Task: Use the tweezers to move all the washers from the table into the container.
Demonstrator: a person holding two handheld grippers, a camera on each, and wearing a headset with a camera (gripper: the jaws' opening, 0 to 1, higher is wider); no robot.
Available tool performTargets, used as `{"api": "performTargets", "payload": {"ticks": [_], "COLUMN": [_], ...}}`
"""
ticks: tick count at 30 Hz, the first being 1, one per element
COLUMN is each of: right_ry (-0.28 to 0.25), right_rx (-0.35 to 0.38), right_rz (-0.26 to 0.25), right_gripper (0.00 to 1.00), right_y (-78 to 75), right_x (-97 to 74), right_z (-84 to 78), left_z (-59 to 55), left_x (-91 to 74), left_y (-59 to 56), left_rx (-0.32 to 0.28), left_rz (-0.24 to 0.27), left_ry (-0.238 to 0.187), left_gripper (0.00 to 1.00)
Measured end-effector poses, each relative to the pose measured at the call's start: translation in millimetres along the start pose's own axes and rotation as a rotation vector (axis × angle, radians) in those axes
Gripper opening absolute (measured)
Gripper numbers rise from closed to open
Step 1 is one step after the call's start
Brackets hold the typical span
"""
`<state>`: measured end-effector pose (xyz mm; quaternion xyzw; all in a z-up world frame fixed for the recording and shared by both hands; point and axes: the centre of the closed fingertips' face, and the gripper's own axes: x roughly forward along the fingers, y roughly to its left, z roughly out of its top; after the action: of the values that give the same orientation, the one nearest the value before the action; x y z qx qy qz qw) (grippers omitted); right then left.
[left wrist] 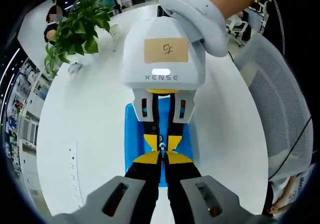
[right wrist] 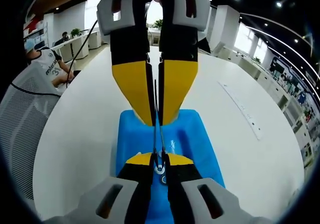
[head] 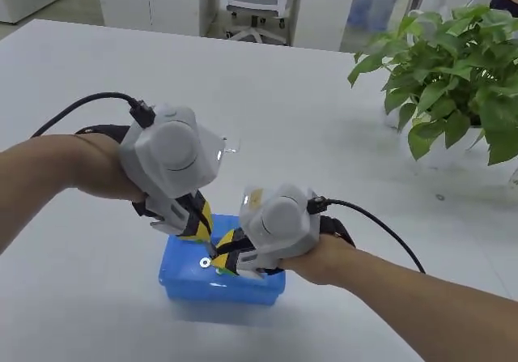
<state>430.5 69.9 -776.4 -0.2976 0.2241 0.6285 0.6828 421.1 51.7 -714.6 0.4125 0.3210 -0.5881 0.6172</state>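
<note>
Clamping shut on the tweezers (right wrist: 156,108) over the container (right wrist: 202,134), left gripper (left wrist: 161,155) and right gripper (right wrist: 160,160) meet.

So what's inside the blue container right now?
A silver washer shows at the tip of the tweezers over the blue container; whether it rests on the floor is unclear. The left gripper and right gripper cover the middle, so any washers beneath them are hidden.

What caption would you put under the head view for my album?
Left claw and right claw meet over a blue container on a white table, a washer at their tips.
</note>
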Motion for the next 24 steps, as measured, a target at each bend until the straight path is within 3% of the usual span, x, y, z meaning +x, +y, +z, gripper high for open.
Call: {"api": "performTargets", "payload": {"ticks": [14, 24], "right_ry": [-0.019, -0.041], "right_rx": [0.006, -0.004], "right_rz": [-0.003, -0.015], "right_gripper": [0.10, 0.08], "right_y": [4.5, 9.8], "right_x": [-7.2, -18.9], "right_z": [9.7, 21.3], "left_z": [2.9, 11.6], "left_x": [-10.5, -25.8], "left_y": [-3.0, -10.2], "left_rx": [0.005, 0.014], "left_rz": [-0.003, -0.010], "left_ry": [-0.005, -0.010], "left_gripper": [0.06, 0.06]}}
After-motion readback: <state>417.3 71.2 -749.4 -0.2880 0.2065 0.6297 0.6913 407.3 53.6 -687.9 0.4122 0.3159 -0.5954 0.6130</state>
